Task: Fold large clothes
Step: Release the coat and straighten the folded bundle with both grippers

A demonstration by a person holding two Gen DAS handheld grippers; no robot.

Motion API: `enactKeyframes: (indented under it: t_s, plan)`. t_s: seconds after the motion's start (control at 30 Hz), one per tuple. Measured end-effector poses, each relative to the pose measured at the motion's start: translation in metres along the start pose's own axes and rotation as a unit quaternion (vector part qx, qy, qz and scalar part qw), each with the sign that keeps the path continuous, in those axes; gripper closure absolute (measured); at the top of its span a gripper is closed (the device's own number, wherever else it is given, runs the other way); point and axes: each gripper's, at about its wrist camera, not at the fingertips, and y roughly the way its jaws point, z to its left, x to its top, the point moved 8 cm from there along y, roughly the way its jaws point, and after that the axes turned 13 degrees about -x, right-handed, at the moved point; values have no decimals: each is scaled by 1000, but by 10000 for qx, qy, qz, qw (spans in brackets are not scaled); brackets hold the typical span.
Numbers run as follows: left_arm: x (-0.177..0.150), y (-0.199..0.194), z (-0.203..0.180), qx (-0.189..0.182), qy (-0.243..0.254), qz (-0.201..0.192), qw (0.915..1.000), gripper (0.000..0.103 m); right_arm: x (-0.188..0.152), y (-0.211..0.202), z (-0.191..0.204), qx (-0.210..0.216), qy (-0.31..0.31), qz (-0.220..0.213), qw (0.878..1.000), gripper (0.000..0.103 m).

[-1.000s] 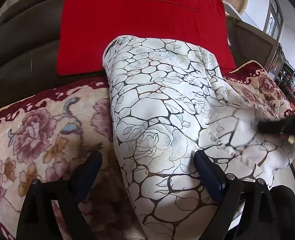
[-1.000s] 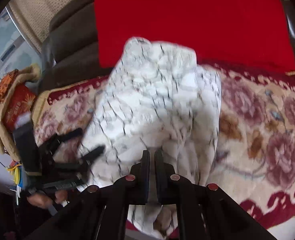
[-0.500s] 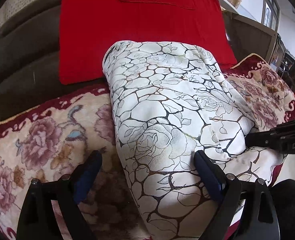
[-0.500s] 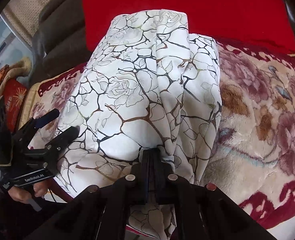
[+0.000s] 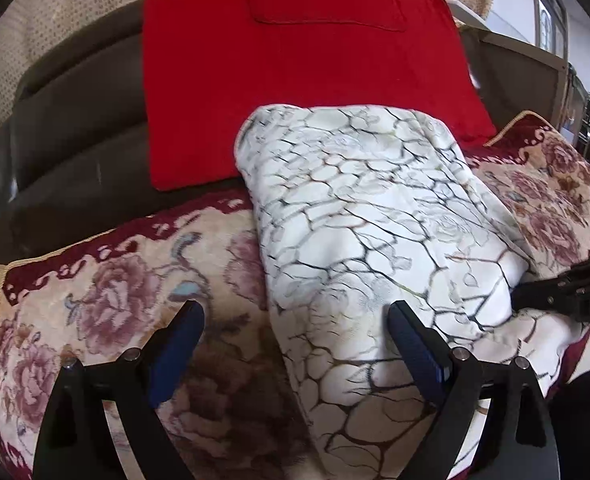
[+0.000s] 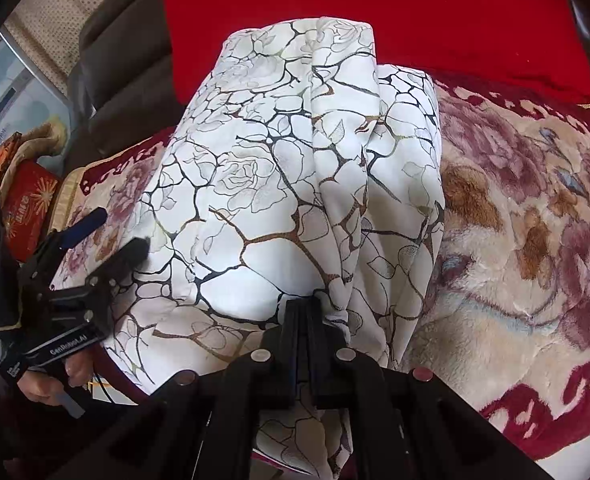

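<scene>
White garment (image 5: 375, 216) with dark crackle-rose print seen folded into long strip at frame centre in both views, laid on floral blanket (image 5: 107, 300), far end against red cushion (image 5: 295, 64). Right gripper (image 6: 304, 312) at lower centre of right view, fingers pressed together, near edge of cloth pinched. Left gripper (image 5: 295, 344) at lower edge of left view, blue-padded fingers (image 5: 177, 340) spread wide, nothing gripped; one finger over blanket, other over garment.
</scene>
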Motion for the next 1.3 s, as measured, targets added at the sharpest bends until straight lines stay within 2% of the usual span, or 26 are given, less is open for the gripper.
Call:
enactKeyframes:
  t_s: [0.23,0.47,0.67,0.8,0.93,1.0,1.2,1.3]
  plan:
    - [4,-4,20,275,-272,-137,9992,10,-1,0,-1,123,101,-124,9998,96]
    - [3,-5,28,412,-432,-157,9981,10,10,-13,0,133,148,115,9997,96]
    - [4,-4,31,444,-543,-153,9974,10,36,-40,9,337,195,-194,9991,96]
    - [4,-1,32,472,-579,-136,9971,10,53,-31,13,281,301,-231,9989,96]
    - [2,5,35,487,-632,-71,9968,10,50,2,16,84,246,47,9997,96]
    - [1,7,36,502,-652,-54,9966,10,49,12,17,67,193,44,9998,96]
    - [0,9,37,561,-639,-33,9964,10,56,1,15,178,290,126,9993,96]
    - [0,10,37,576,-643,-25,9963,10,67,-18,18,246,258,-22,9994,95]
